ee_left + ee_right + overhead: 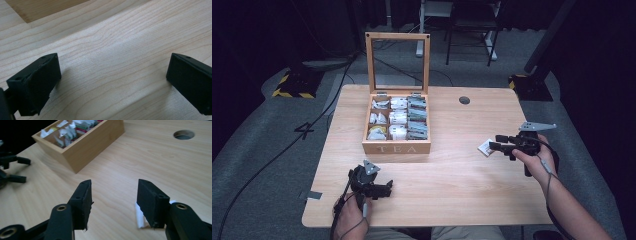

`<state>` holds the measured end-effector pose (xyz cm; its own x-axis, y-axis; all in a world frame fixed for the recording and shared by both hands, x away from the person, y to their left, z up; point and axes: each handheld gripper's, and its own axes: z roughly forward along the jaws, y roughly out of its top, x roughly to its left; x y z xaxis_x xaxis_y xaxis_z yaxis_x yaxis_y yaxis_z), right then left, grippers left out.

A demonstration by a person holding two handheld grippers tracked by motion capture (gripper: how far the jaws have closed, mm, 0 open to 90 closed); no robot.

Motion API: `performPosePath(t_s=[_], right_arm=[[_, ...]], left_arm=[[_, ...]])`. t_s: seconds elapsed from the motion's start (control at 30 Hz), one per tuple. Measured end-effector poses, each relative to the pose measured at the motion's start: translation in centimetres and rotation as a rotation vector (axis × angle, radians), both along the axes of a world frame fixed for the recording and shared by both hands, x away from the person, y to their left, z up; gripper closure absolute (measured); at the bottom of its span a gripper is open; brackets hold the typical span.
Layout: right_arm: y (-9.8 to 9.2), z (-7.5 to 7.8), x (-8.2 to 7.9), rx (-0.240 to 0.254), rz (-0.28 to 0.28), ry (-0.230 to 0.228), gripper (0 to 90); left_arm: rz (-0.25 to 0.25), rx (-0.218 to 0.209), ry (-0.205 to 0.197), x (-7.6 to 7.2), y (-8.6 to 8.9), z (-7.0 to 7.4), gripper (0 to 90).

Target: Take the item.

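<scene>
Tea packet (485,147) lies flat on the table (452,185), just beside your right gripper (493,142), whose jaws stand released, well right of the tea box (396,147).

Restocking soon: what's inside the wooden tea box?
The tea box holds tea bags in three columns of compartments: white packets left and middle, darker green ones right. Anything beneath the top bags is hidden.
</scene>
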<state>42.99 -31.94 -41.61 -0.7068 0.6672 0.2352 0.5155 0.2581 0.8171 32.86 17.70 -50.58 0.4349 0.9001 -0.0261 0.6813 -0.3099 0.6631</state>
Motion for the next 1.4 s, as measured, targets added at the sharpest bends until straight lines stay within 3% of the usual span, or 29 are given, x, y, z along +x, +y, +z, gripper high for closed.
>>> performPosePath(t_s=[0.1, 0.27, 0.43, 0.53, 0.6, 0.7, 0.77, 0.83, 1.0, 1.13, 1.27, 1.4], right_arm=[[0.4, -0.4, -1.9, 0.030, 0.042, 0.012, 46.6], [1.0, -0.8, -4.3, 0.035, 0.087, 0.010, 46.6], [1.8, -1.4, -5.8, -0.023, 0.109, -0.017, 46.5], [2.0, -2.3, -6.5, -0.012, 0.111, 0.007, 48.6], [2.2, -4.0, -7.5, 0.020, 0.126, 0.054, 48.5], [2.4, -5.7, -8.0, 0.005, 0.135, 0.083, 48.3], [2.7, -6.6, -8.1, -0.039, 0.140, 0.085, 48.2], [3.2, -7.1, -8.2, -0.099, 0.148, 0.064, 48.0], [4.3, -8.0, -8.4, -0.162, 0.181, 0.042, 47.4], [5.0, -8.2, -8.8, -0.229, 0.191, -0.012, 44.1], [5.7, -8.8, -9.0, -0.268, 0.216, -0.097, 26.9], [6.0, -8.8, -8.8, -0.275, 0.210, -0.090, 21.7]], left_arm=[[-0.001, 0.003, -0.001, 0.0, 0.0, 0.0, 0.0], [-0.001, 0.003, -0.001, 0.0, 0.0, 0.0, 0.0], [-0.001, 0.002, 0.000, 0.0, 0.0, 0.0, 0.0], [-0.001, 0.003, -0.001, 0.0, 0.0, 0.0, 0.0], [-0.001, 0.003, -0.001, 0.0, 0.0, 0.0, 0.0], [-0.001, 0.002, 0.000, 0.0, 0.0, 0.0, 0.0], [-0.001, 0.002, -0.001, 0.0, 0.0, 0.0, 0.0], [-0.001, 0.003, -0.001, 0.0, 0.0, 0.0, 0.0], [-0.002, 0.002, -0.001, 0.0, 0.0, 0.0, 0.0], [-0.001, 0.002, -0.001, 0.0, 0.0, 0.0, 0.0], [-0.001, 0.001, 0.000, 0.0, 0.0, 0.0, 0.0], [0.000, 0.000, 0.000, 0.0, 0.0, 0.0, 0.0]])
